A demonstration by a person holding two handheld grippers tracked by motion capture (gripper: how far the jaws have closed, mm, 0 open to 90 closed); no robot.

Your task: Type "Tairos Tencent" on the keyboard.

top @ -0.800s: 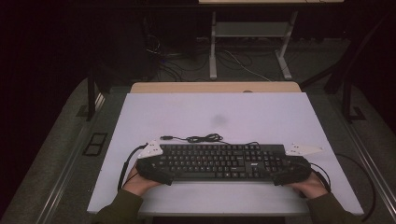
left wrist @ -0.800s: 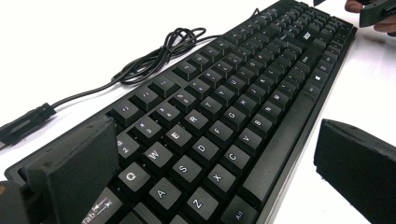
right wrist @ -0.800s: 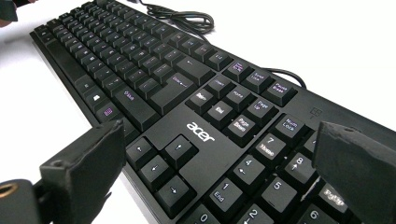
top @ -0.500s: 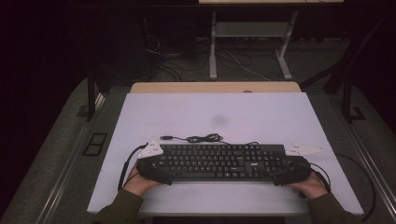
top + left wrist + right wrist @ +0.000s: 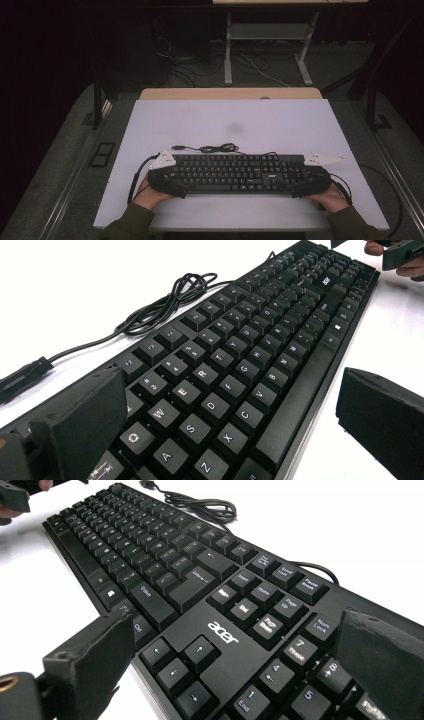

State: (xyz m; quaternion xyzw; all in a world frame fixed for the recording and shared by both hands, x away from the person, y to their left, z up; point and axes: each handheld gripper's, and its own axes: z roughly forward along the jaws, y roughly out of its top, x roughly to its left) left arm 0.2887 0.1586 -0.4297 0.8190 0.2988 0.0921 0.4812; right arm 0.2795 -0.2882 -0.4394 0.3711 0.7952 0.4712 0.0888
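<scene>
The worktop [image 5: 200, 120] is one pale sheet, with one black keyboard [image 5: 235, 172] lying flat near its front edge, long side toward the person. It looks like a stiff plastic slab — light for its length, not fragile, though smooth and likely slippery at the edges. Being long, it would tip if taken at one end alone, so the two short ends are the sensible places to hold.

Two grippers sit there: the left gripper [image 5: 162, 182] at the Q–A–Z end, the right gripper [image 5: 310, 184] at the number-pad end. Both have jaws spread wide — each straddles the keyboard's depth; whether the pads press on it I cannot tell.

One thin cable [image 5: 215, 148], soft and loosely bunched, trails behind the keyboard to one plug [image 5: 177, 147].
</scene>
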